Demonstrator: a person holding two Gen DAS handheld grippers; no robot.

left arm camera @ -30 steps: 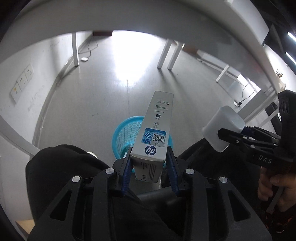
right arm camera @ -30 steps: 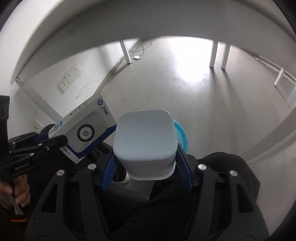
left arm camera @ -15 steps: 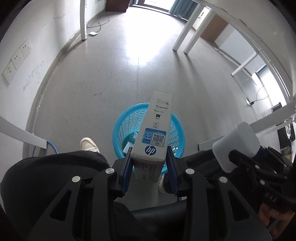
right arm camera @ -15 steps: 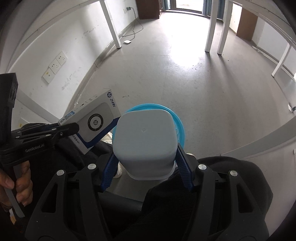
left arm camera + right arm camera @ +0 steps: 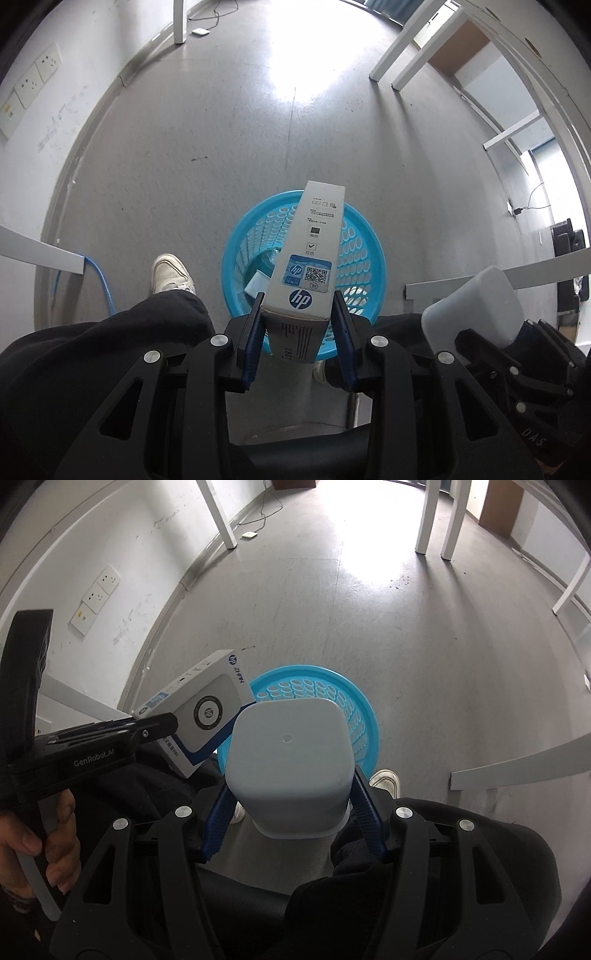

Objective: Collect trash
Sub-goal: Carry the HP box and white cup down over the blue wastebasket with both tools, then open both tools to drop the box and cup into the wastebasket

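My left gripper (image 5: 298, 308) is shut on a long white HP box (image 5: 314, 251), which sticks out over a round blue mesh bin (image 5: 360, 254) on the floor. That box (image 5: 201, 710) shows again at the left of the right wrist view. My right gripper (image 5: 291, 794) is shut on a white squarish plastic container (image 5: 290, 753), held bottom outward above the near side of the bin (image 5: 354, 705). The container (image 5: 476, 308) appears at the right of the left wrist view. Some light trash (image 5: 258, 282) lies inside the bin.
A seated person's dark-trousered legs (image 5: 110, 339) and white shoes (image 5: 170, 273) flank the bin. White table legs (image 5: 430, 517) stand farther out on the grey floor, and a blue cable (image 5: 101, 280) runs by the left wall. A hand (image 5: 40, 845) grips the left tool's handle.
Both grippers have come down from under the white table edge toward the floor. The blue bin is now larger and fully in sight below the box and the container. Both grips are unchanged.
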